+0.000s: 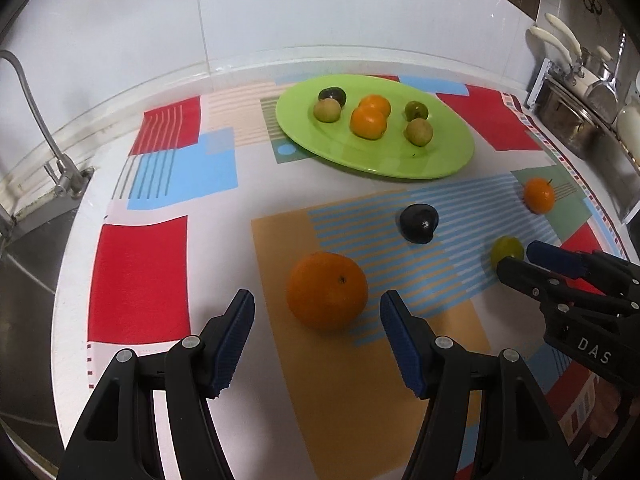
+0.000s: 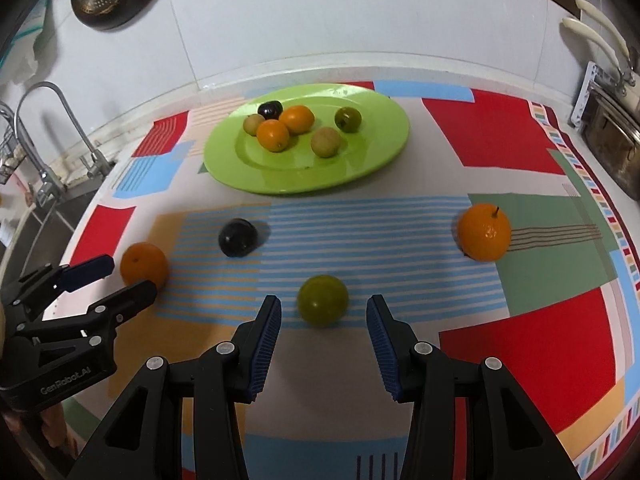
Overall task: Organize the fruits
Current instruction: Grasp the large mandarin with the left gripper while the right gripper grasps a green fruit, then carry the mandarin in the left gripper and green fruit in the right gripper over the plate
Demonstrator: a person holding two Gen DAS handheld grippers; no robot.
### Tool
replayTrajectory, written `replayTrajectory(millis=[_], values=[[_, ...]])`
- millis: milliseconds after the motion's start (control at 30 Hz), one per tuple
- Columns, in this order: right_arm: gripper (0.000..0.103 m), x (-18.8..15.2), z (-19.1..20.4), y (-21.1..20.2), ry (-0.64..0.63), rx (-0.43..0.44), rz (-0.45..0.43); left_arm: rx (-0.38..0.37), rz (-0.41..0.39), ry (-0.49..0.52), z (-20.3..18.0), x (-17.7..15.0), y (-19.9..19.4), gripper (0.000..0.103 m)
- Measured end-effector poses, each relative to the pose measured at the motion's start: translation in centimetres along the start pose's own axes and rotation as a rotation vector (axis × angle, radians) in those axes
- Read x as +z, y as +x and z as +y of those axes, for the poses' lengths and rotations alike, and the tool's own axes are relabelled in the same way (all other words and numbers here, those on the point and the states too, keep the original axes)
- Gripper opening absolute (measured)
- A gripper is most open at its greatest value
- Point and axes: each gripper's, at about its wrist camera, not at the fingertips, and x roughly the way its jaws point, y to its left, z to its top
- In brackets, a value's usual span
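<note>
Green plate [image 2: 360,168] holds six fruits; four loose on cloth [image 2: 500,140]. Left gripper [image 1: 317,316], right gripper [image 2: 324,316]: fingers apart, empty.

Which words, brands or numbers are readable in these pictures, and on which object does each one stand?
"DAS" stands on the black body of the right hand-held gripper.
"GenRobot.AI" stands on the black body of the left hand-held gripper.
I can read no other text.
</note>
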Motion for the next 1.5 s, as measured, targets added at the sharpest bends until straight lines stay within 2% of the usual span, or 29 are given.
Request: replayTrajectory(millis=[167, 267, 367, 467, 833, 1500], values=[[0.045, 0.0, 0.0, 0.4, -0.003, -0.001, 0.002, -0.003, -0.002, 0.004, 0.0, 0.4, 0.6, 0.062], [0.043, 0.1, 0.1, 0.6, -0.009, -0.003, 0.001, -0.012, 0.004, -0.003, 0.0, 0.6, 0.8, 0.050], [0.037, 0.2, 0.2, 0.7, -0.020, -0.003, 0.007, -0.034, 0.011, -0.014, 0.0, 0.7, 1.0, 0.042], [0.030, 0.1, 0.3, 0.7, -0.026, 0.004, 0.007, -0.028, 0.010, -0.009, -0.2, 0.7, 1.0, 0.042], [0.030, 0.2, 0.1, -0.1, -0.045, 0.022, -0.020, -0.016, -0.032, 0.001, -0.8, 0.9, -1.1, 0.041], [0.030, 1.6, -0.2, -5.5, -0.083, 0.091, -0.140, -0.023, -0.164, 0.015, -3.1, 2.3, -6.5, 0.041]])
